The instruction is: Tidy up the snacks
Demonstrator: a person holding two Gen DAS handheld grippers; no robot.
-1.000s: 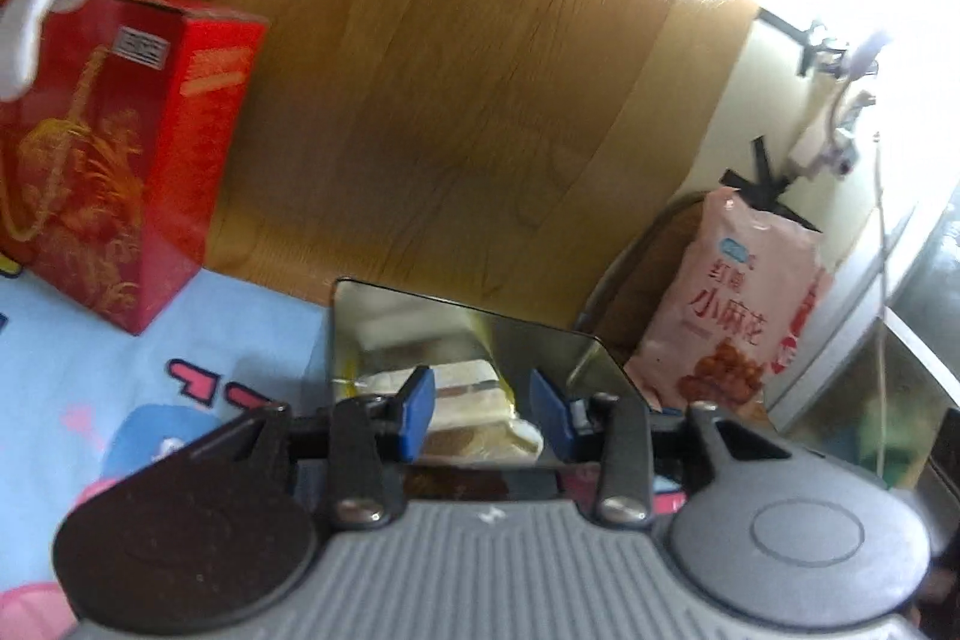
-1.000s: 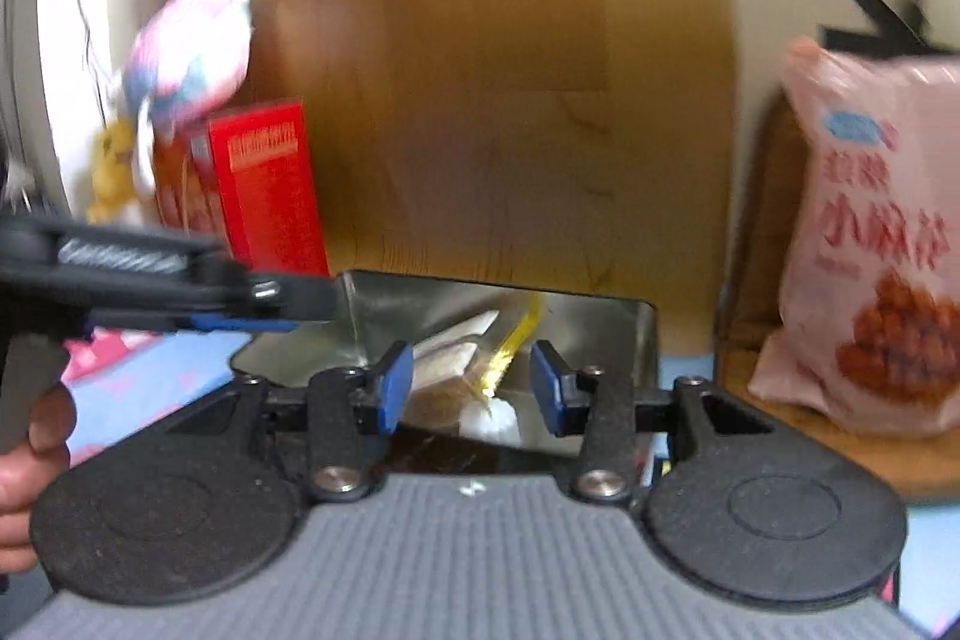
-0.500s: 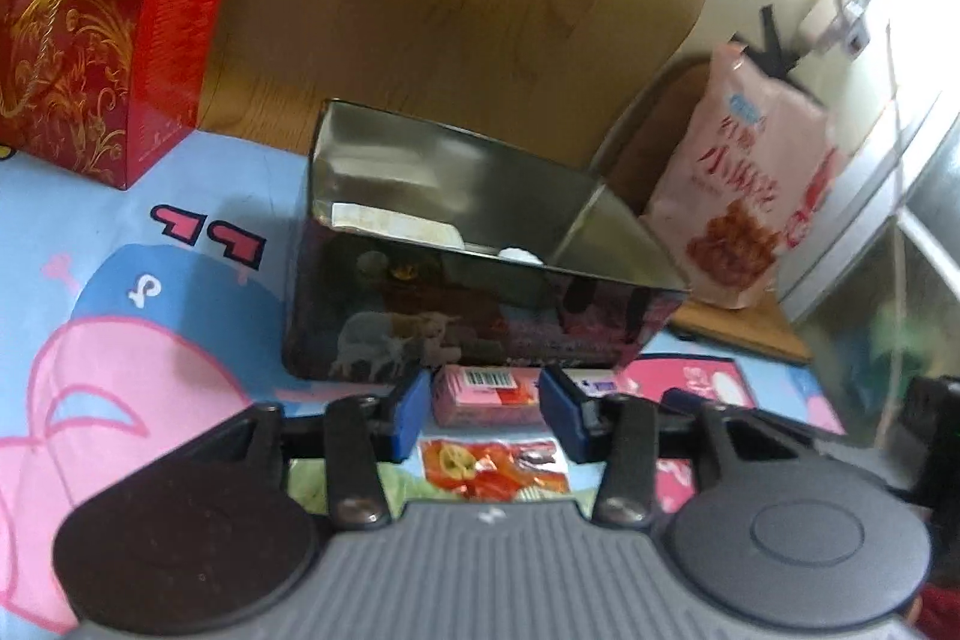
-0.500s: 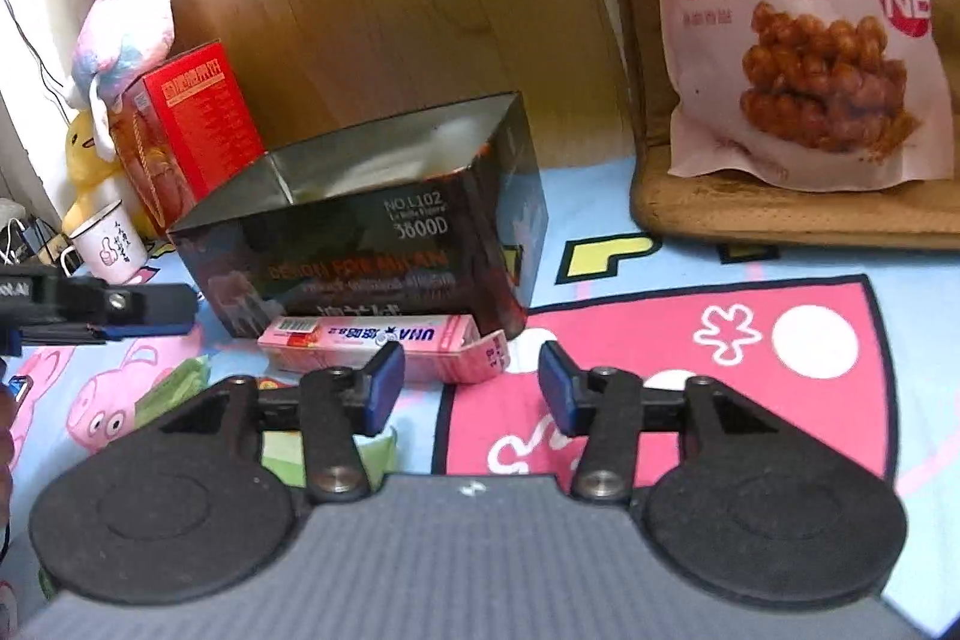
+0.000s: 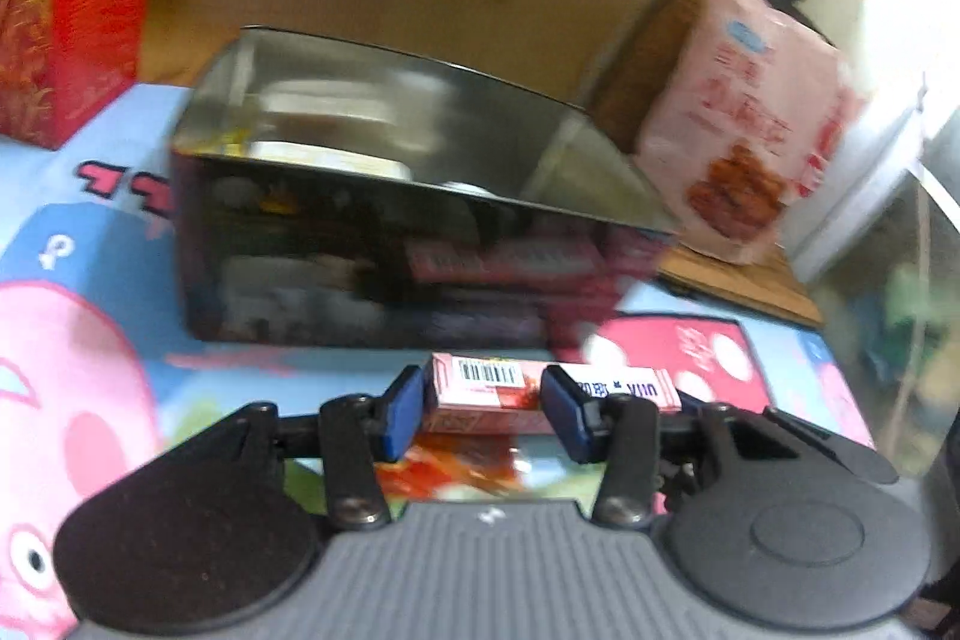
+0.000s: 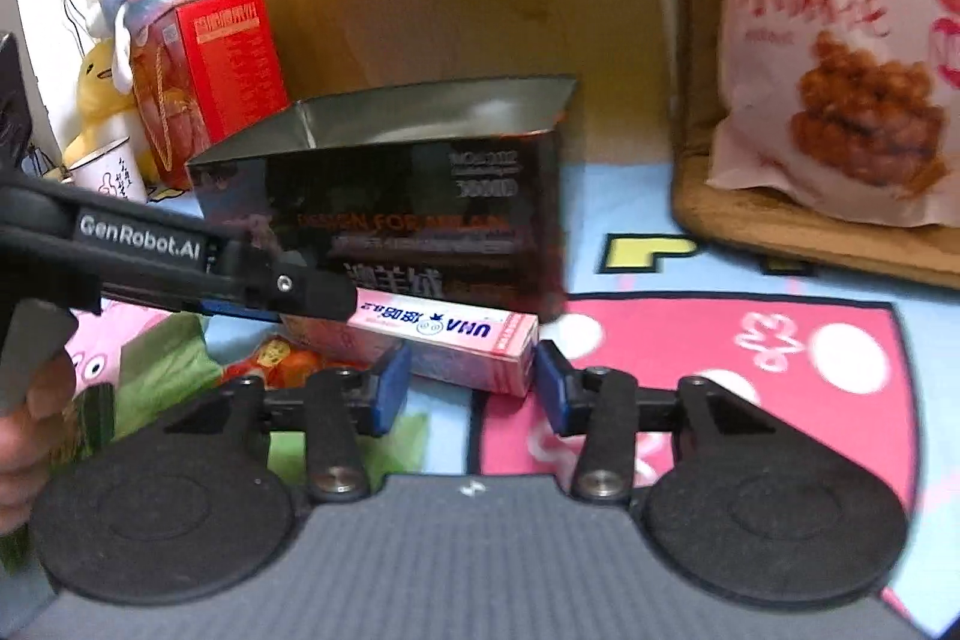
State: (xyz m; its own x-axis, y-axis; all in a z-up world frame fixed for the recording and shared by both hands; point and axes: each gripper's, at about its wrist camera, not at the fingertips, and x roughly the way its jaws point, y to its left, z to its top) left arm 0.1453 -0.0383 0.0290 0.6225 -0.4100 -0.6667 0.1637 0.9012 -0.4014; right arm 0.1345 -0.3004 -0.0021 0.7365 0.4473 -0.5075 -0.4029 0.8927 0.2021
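Left wrist view shows the left gripper (image 5: pixel 480 409) low over a cartoon-print mat (image 5: pixel 90 244), its jaws having just been closing, with one end of a pink snack box (image 5: pixel 486 388) between the blue pads; the pads sit close beside the box, but blur hides whether they press it, so I cannot tell if it is grasped. The box lies flat on the mat just in front of a dark open tin (image 5: pixel 384 232). In the right wrist view the right gripper (image 6: pixel 471 388) straddles the box's other end (image 6: pixel 456 340), jaws likewise just closing, small gaps visible at the pads, so released. A large pink snack bag (image 6: pixel 840 58) leans at the back right, and a red carton (image 6: pixel 222 64) stands left.
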